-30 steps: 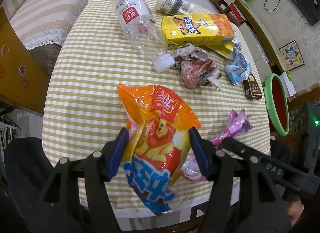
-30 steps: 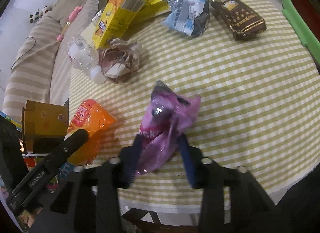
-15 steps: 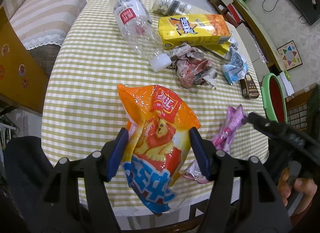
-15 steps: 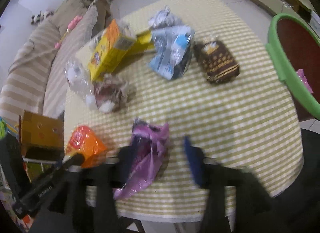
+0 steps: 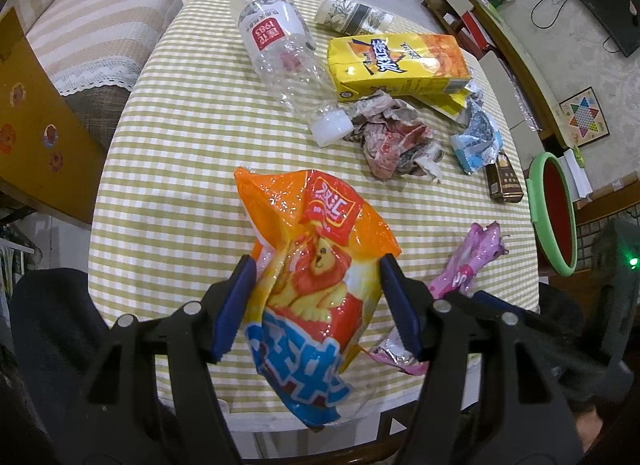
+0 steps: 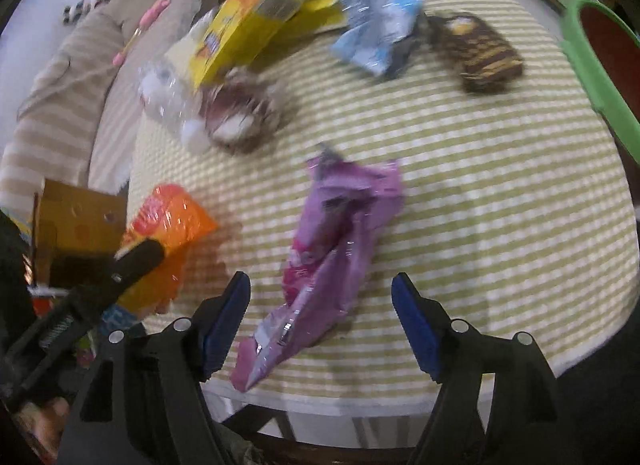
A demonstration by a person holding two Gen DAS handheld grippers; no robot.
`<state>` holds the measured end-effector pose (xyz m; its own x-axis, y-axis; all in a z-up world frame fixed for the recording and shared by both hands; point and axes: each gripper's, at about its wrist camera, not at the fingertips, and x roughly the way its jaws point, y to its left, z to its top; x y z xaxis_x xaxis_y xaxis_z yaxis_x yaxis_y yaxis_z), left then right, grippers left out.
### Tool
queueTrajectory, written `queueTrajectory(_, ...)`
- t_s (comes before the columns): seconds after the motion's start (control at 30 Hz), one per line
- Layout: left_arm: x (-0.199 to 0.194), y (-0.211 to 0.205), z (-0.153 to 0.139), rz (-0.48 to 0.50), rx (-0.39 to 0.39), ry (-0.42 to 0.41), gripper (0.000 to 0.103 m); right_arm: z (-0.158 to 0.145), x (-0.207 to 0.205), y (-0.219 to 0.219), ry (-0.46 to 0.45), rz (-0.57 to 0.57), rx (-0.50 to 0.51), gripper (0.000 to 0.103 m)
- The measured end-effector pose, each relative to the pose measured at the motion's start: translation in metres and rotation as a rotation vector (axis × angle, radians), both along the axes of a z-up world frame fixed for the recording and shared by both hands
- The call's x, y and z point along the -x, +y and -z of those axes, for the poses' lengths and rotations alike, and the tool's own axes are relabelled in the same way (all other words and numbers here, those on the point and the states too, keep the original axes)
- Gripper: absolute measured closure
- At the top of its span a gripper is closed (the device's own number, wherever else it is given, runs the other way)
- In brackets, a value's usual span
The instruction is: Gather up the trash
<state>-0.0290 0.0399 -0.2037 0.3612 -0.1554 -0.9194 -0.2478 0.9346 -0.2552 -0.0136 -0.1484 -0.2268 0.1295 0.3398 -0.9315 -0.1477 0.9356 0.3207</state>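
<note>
Left wrist view: your left gripper (image 5: 316,297) pinches the crinkly orange snack bag (image 5: 316,265); it's light and slippery, so grip its gathered middle. Your right gripper (image 6: 320,317) is opening around the limp purple foil wrapper (image 6: 332,241) lying on the checked tablecloth (image 6: 480,193). The green-rimmed bin (image 6: 592,57) shows only its red inside.
</note>
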Motion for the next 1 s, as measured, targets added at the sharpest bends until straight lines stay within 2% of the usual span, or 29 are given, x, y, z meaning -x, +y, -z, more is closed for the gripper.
queueTrajectory(0.13,0.002,0.005,0.000,-0.016,-0.002,0.001,0.042,0.012,-0.001,0.012,-0.011,-0.025,0.057,0.032)
queueTrajectory(0.23,0.004,0.007,0.001,-0.026,0.001,0.005,0.041,0.012,0.000,0.016,-0.028,-0.034,0.060,0.031)
queueTrajectory(0.27,0.004,0.008,0.001,-0.027,0.001,0.007,0.041,0.012,0.000,0.017,-0.033,-0.039,0.062,0.035)
queueTrajectory(0.3,0.004,0.008,0.001,-0.029,0.002,0.007,0.041,0.011,0.001,0.017,-0.038,-0.043,0.068,0.044)
queueTrajectory(0.37,0.004,0.008,0.002,-0.029,0.005,0.008,0.041,0.010,0.003,0.018,-0.046,-0.051,0.076,0.055)
queueTrajectory(0.47,0.003,0.005,0.001,-0.021,0.003,0.002,0.041,0.002,0.002,0.007,-0.056,-0.037,0.050,0.059)
queueTrajectory(0.73,-0.001,0.002,-0.014,-0.013,0.004,-0.031,0.041,-0.038,-0.006,-0.017,-0.150,0.023,-0.020,0.059)
queueTrajectory(1.0,-0.019,-0.015,-0.046,0.026,0.022,-0.109,0.041,-0.080,-0.015,-0.051,-0.240,0.090,-0.069,0.059)
